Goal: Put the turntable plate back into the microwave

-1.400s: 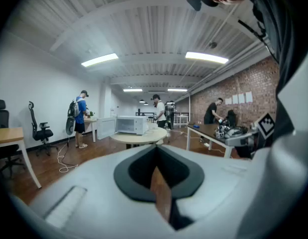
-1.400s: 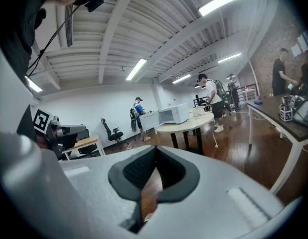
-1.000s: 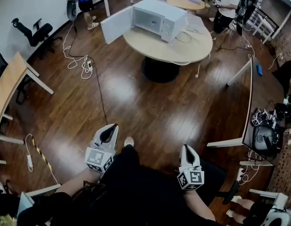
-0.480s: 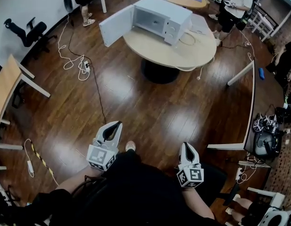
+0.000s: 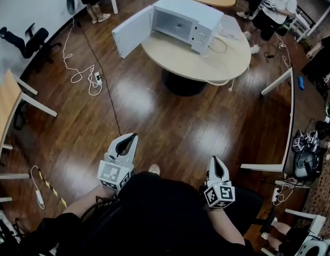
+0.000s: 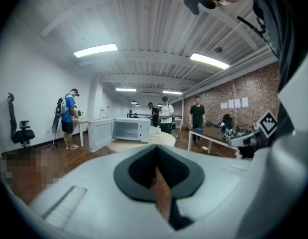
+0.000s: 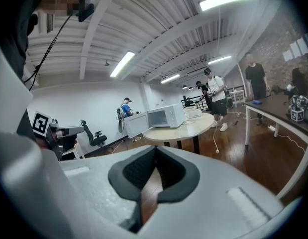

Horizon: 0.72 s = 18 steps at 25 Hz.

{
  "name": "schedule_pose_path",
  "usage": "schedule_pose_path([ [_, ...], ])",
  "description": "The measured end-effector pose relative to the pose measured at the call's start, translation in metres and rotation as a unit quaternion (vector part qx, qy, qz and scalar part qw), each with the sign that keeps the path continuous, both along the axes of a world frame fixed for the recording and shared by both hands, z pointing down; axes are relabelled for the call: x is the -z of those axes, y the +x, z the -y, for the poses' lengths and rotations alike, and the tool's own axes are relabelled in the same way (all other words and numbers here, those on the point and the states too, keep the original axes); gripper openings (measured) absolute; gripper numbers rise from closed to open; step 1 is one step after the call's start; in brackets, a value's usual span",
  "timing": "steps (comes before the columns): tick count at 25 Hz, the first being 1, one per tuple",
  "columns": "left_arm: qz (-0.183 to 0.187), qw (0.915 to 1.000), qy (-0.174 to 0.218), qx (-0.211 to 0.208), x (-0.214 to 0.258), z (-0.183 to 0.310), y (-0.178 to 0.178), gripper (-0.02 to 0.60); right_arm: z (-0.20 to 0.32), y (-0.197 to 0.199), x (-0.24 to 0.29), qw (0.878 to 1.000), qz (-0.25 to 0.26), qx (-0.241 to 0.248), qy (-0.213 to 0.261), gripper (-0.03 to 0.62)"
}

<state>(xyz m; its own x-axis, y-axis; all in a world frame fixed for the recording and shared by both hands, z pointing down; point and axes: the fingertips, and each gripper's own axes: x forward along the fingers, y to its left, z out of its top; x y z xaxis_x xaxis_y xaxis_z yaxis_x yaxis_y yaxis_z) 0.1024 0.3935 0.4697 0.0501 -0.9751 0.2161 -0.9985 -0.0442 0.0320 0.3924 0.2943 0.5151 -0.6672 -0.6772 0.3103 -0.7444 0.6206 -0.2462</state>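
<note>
The left claw (image 5: 130, 138) and the right claw (image 5: 215, 160) sit low in front of the person, side by side and apart. Both point out over the wooden floor (image 5: 170, 127). The left gripper view shows the left claw's jaws pressed together with nothing between them. The right gripper view shows the same for the right claw: jaws closed and empty.

The microwave (image 5: 187, 16) stands well ahead of both claws on a round table (image 5: 207, 63). Its door (image 5: 131, 32) is swung wide open toward the left claw's side. Just past the microwave on the right claw's side, a pale, glassy disc lies flat on the tabletop. It looks like the turntable plate (image 5: 230, 26), though it is too small to be sure. It is well apart from both claws.

A white cable (image 5: 79, 74) loops across the floor ahead of the left claw and off to its outer side. A black office chair (image 5: 22, 36) stands farther out that way. Beyond the table, on the right claw's side, stands a person in a white shirt (image 5: 278, 7).
</note>
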Motion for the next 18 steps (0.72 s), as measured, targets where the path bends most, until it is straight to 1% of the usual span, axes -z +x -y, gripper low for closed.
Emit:
schedule_pose_path([
  [4,0.004,0.9999,0.010,-0.013,0.004,0.017,-0.015,0.006,0.015,-0.008,0.004,1.000,0.000,-0.019,0.004,0.002],
  [7,0.000,0.9998,0.014,-0.014,0.001,0.031,-0.027,0.006,0.024,-0.013,0.002,1.000,-0.002,-0.031,0.003,0.002],
  [10,-0.007,0.9997,0.014,-0.020,0.000,0.042,-0.031,0.006,0.023,-0.019,-0.001,0.999,-0.007,-0.031,-0.002,0.002],
  [13,-0.005,0.9995,0.014,-0.029,0.000,0.049,-0.029,0.006,0.026,-0.022,-0.003,0.999,-0.010,-0.032,-0.008,0.002],
  [16,0.000,0.9995,0.008,-0.031,0.000,0.051,-0.032,0.006,0.027,-0.023,-0.007,0.999,-0.005,-0.038,-0.019,0.002],
  [18,-0.002,0.9996,0.004,-0.027,-0.002,0.054,-0.036,0.006,0.024,-0.028,-0.011,0.999,-0.004,-0.030,-0.023,0.002],
])
